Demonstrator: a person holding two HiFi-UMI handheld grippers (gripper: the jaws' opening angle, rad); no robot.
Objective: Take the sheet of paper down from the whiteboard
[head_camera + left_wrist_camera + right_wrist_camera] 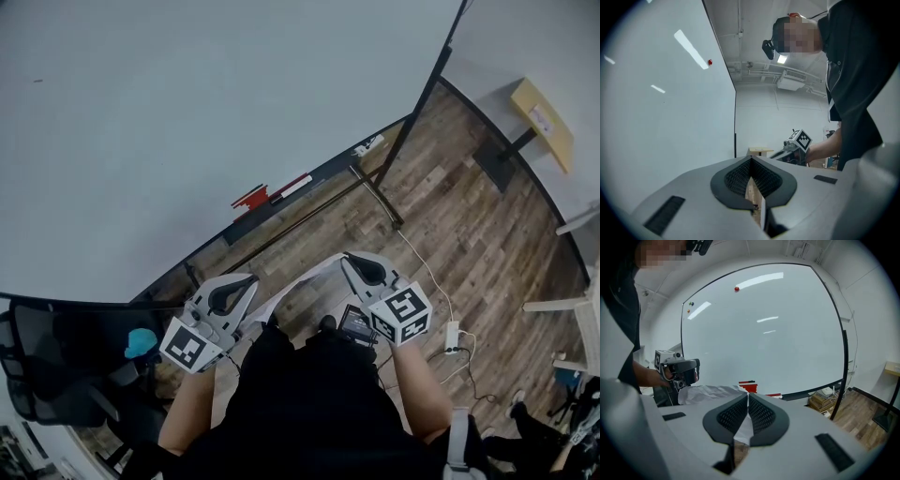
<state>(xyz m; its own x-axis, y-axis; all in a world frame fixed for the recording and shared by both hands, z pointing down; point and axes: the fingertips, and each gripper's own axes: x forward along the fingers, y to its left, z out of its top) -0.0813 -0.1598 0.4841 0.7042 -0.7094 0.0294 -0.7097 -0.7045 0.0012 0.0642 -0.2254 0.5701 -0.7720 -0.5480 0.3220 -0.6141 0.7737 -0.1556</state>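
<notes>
White crumpled paper sheet (pixel 710 392), off the glossy whiteboard (pixel 187 112) ahead, spans between left gripper (pixel 251 281) and right gripper (pixel 347 262), both clamped shut on it; setting it down likely remains.

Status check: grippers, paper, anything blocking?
Jaws shut on sheet of paper: left gripper, right gripper. Paper off whiteboard, held between them. Nothing in the way.

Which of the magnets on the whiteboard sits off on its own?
The red magnet, alone high on the whiteboard; the green magnet and the orange magnet sit together near its left edge in the right gripper view.
</notes>
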